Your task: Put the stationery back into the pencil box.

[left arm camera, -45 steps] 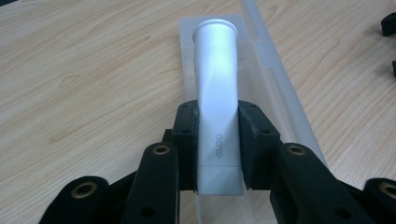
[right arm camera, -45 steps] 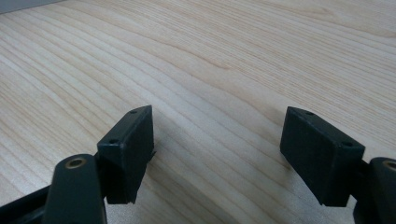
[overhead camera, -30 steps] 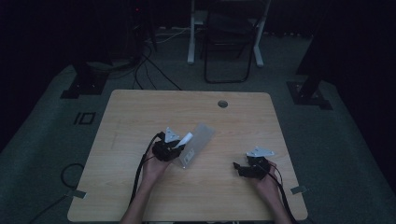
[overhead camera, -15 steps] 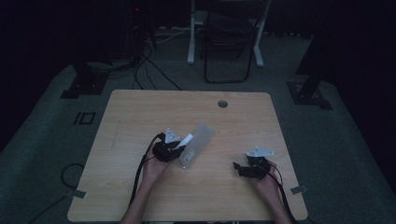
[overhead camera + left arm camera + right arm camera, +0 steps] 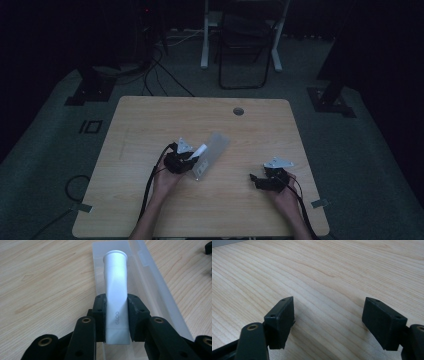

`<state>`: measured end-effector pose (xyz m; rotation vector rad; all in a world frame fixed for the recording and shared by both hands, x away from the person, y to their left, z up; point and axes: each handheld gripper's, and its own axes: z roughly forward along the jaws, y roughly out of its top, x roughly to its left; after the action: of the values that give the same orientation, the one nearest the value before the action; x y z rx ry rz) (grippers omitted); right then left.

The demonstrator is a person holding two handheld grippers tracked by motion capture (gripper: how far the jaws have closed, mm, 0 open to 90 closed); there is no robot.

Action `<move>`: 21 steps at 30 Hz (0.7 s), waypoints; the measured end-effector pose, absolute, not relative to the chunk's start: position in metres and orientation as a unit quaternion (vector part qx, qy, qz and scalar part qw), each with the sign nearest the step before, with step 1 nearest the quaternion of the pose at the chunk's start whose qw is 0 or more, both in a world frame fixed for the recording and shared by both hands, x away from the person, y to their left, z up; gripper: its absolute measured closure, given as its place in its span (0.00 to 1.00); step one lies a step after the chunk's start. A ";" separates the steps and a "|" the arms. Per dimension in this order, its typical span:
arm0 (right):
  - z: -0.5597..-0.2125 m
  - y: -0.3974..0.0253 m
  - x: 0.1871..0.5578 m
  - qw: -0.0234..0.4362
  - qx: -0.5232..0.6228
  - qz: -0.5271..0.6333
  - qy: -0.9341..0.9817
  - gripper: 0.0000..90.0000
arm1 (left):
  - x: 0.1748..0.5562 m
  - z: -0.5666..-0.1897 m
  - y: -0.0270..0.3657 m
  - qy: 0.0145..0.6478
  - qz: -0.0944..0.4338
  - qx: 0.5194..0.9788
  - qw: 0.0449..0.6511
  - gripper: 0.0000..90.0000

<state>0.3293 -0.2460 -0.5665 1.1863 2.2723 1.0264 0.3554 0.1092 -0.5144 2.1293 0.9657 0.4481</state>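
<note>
A white tube (image 5: 115,292) marked GLOO sits squeezed between the jaws of my left gripper (image 5: 117,305), its cap end pointing away over a clear plastic box (image 5: 150,290). From above, the left gripper (image 5: 192,159) holds the white tube (image 5: 200,150) at the near end of the clear box (image 5: 212,152), which lies near the middle of the wooden table (image 5: 150,125). My right gripper (image 5: 329,308) stands open low over bare wood, nothing between its jaws. In the high view the right gripper (image 5: 255,179) rests toward the table's front right.
A round cable hole (image 5: 238,111) is at the table's far edge. Beyond the table stand a dark chair (image 5: 245,45) and floor cables (image 5: 160,70). Black stand bases (image 5: 90,90) flank the table on the floor.
</note>
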 end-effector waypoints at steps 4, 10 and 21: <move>-0.567 -0.246 0.329 0.189 0.422 0.365 0.808 0.29 | 0.355 -0.516 0.110 0.376 0.172 0.831 0.372 0.79; -0.567 -0.246 0.329 0.189 0.422 0.365 0.808 0.29 | 0.354 -0.518 0.112 0.378 0.169 0.830 0.373 0.79; -0.567 -0.246 0.329 0.189 0.422 0.365 0.808 0.29 | 0.352 -0.523 0.113 0.375 0.159 0.832 0.376 0.79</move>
<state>0.3293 -0.2460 -0.5666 1.1864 2.2723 1.0266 0.3516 0.1135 -0.5225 2.1292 0.9599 0.4067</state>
